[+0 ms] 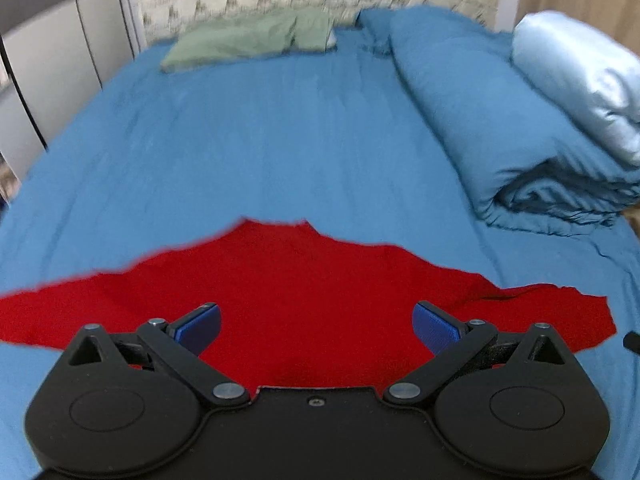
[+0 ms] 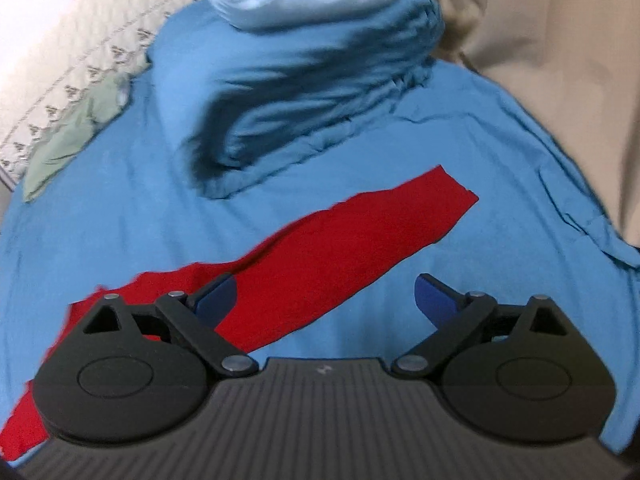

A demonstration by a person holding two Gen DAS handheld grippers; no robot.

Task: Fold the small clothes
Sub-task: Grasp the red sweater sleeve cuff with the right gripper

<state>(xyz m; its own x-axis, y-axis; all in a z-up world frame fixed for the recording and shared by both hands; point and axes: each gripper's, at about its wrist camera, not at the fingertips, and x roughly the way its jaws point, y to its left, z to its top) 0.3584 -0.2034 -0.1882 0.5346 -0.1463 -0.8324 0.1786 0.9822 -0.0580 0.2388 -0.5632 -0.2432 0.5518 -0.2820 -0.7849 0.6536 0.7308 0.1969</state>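
Where red garment point(image 1: 304, 280) lies flat; tongs point(image 1: 316, 328) agape.

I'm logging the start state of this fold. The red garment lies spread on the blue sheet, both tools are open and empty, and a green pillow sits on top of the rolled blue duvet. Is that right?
One thing is off: the green pillow lies flat on the blue sheet by the headboard, apart from the rolled blue duvet, as the left wrist view shows. The red garment is spread out, and the left tool and right tool are open and empty.

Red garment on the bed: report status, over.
Left gripper open, right gripper open. Red knit garment spread on blue bedsheet, unheld. Rolled blue duvet clear of it.
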